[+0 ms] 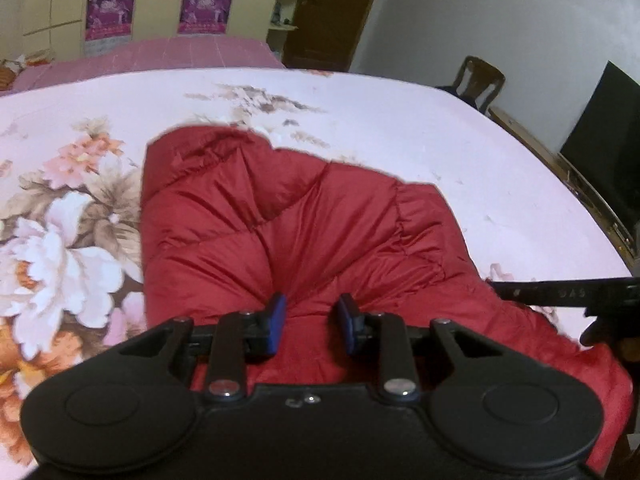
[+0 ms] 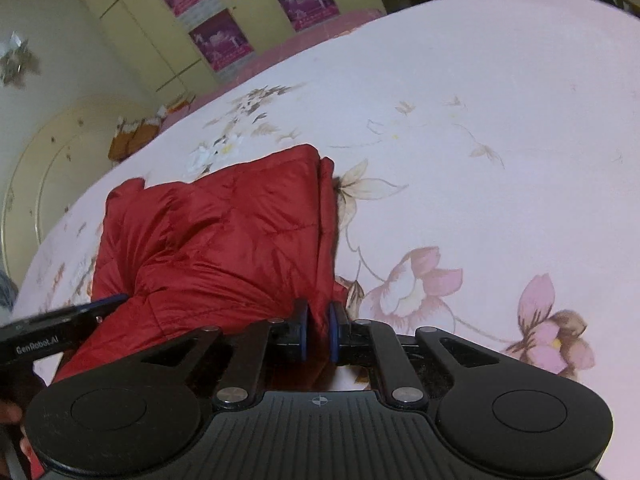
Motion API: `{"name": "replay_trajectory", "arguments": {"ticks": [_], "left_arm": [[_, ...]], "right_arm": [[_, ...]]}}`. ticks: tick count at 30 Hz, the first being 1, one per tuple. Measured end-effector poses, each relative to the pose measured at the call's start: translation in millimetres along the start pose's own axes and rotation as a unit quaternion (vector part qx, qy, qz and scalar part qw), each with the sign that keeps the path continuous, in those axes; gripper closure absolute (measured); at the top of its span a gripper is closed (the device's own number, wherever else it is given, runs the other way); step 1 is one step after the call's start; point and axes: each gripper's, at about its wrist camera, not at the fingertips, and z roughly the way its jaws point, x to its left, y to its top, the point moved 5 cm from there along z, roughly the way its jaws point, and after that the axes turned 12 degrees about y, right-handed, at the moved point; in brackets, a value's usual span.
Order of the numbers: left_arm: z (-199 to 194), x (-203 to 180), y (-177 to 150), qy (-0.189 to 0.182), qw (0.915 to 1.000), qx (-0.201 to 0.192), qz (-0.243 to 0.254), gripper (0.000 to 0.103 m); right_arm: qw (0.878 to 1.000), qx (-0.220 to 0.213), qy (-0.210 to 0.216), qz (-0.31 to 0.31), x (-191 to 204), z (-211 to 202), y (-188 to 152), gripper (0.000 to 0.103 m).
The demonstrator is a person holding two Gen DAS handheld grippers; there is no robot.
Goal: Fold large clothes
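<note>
The red jacket (image 2: 224, 240) on the bed (image 2: 480, 120) is pinched at its edge by the right gripper (image 2: 318, 332), while the left gripper (image 1: 312, 322), jaws apart above the cloth, should be closed on a matching edge so the fold is lifted evenly

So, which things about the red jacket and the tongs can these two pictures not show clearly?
- Red jacket near hem: left wrist view, hidden behind the left tongs.
- Fabric between the right tongs: right wrist view, too narrow to confirm a firm pinch.
- Jacket's front, zipper, sleeves: folded under, unseen in both views.

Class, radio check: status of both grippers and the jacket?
Left gripper open, above jacket. Right gripper shut on jacket edge. Jacket bunched on bedsheet. Nothing in the way.
</note>
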Motion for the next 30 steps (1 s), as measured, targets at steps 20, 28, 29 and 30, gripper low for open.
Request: {"name": "replay_trajectory", "arguments": {"ticks": [20, 28, 29, 30], "left_arm": [[-102, -8, -88, -0.006, 0.999, -0.033, 0.032, 0.068], [-91, -11, -100, 0.03, 0.9971, -0.026, 0.065, 0.068], [-94, -9, -97, 0.026, 0.9973, -0.026, 0.063, 0.068], [-100, -7, -95, 0.026, 0.9976, -0.03, 0.057, 0.069]], "right_arm": [[0.987, 0.047, 0.039, -0.146, 89, -70, -87, 0.072], [0.99, 0.073, 0.036, -0.114, 65, -36, -104, 0.072], [0.989, 0.076, 0.036, -0.118, 66, -39, -101, 0.072], [0.989, 0.07, 0.035, -0.122, 67, -46, -97, 0.072]]}}
